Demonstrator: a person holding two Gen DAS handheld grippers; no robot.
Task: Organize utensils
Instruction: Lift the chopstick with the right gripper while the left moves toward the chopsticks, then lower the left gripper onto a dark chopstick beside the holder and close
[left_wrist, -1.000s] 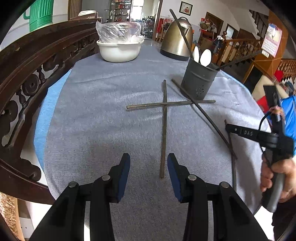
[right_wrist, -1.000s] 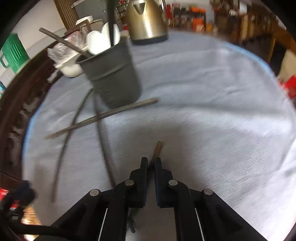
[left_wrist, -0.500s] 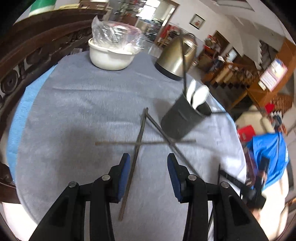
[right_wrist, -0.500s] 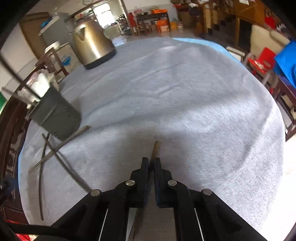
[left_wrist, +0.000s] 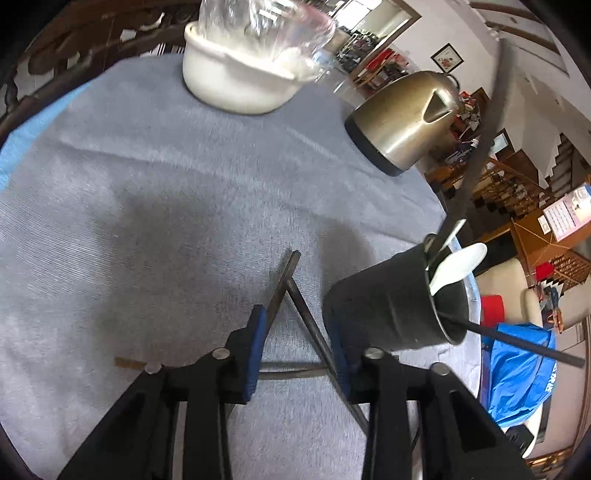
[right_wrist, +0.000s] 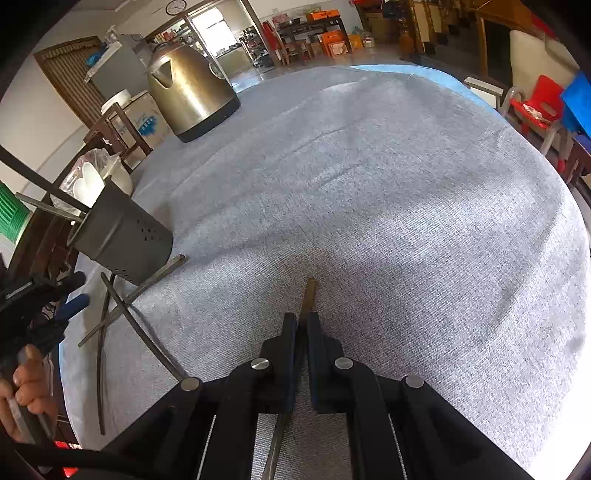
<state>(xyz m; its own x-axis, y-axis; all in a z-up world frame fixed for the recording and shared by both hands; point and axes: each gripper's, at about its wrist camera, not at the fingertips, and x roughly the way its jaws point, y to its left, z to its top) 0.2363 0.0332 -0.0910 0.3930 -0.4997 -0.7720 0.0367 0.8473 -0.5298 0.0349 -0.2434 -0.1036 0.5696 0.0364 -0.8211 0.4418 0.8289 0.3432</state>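
Three dark chopsticks (left_wrist: 291, 295) lie crossed on the grey cloth beside a dark grey utensil holder (left_wrist: 391, 310) that has white spoons (left_wrist: 458, 266) and chopsticks standing in it. My left gripper (left_wrist: 297, 326) hangs low over the crossing. Its jaws are closing with the sticks between the blue pads, and the pads do not press on any of them. In the right wrist view my right gripper (right_wrist: 301, 321) is shut on a brown-tipped chopstick (right_wrist: 308, 291), right of the holder (right_wrist: 122, 243). The left gripper (right_wrist: 75, 291) shows there at the left edge, above more loose chopsticks (right_wrist: 125, 299).
A brass kettle (left_wrist: 406, 118) and a white bowl (left_wrist: 236, 81) with a plastic bag in it stand at the far side of the round table (right_wrist: 406, 184). A carved wooden chair back (left_wrist: 22, 96) borders the left. A hand (right_wrist: 26, 391) holds the left gripper's handle.
My left gripper moved forward over the crossed chopsticks towards the holder, rolled, and its jaws narrowed. My right gripper swung away from the holder with its chopstick, then kept still.
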